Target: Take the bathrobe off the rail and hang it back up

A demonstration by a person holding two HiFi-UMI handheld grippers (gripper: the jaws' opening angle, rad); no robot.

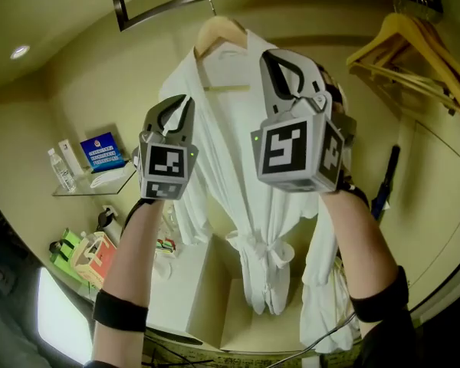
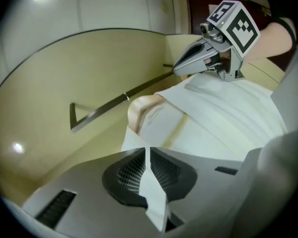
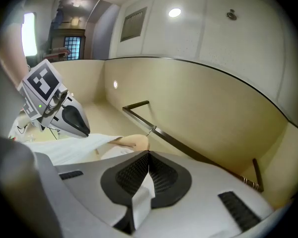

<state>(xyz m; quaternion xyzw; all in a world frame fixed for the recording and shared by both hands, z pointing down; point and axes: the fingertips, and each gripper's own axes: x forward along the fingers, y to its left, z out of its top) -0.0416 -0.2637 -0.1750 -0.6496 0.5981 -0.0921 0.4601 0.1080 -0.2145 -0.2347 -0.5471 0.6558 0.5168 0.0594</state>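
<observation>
Closet: beige alcove; glass shelf [image 1: 92,184] with small bottles at left.
Left tongs [image 2: 148,151]: clenched on a fold of the white bathrobe [image 1: 230,167].
Bathrobe: centre, on wooden hanger [image 1: 218,31], hook over the rail [image 2: 100,113].
Right tongs [image 3: 149,155]: clenched on bathrobe cloth.
Spare hangers [image 1: 414,48]: bare, far right.

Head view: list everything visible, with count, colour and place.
white cloth bathrobe: one, white, centre, hanging on a hanger
pale wooden hanger: one, light wood, under the robe's shoulders
dark metal rail: one, dark, across the top
bare wooden hangers: several, yellowish, upper right
glass shelf: one, clear, left, bearing a bottle and blue card
coloured boxes: a few, green and red, lower left
left gripper: one, grey, shut on the bathrobe
right gripper: one, grey, shut on the bathrobe
</observation>
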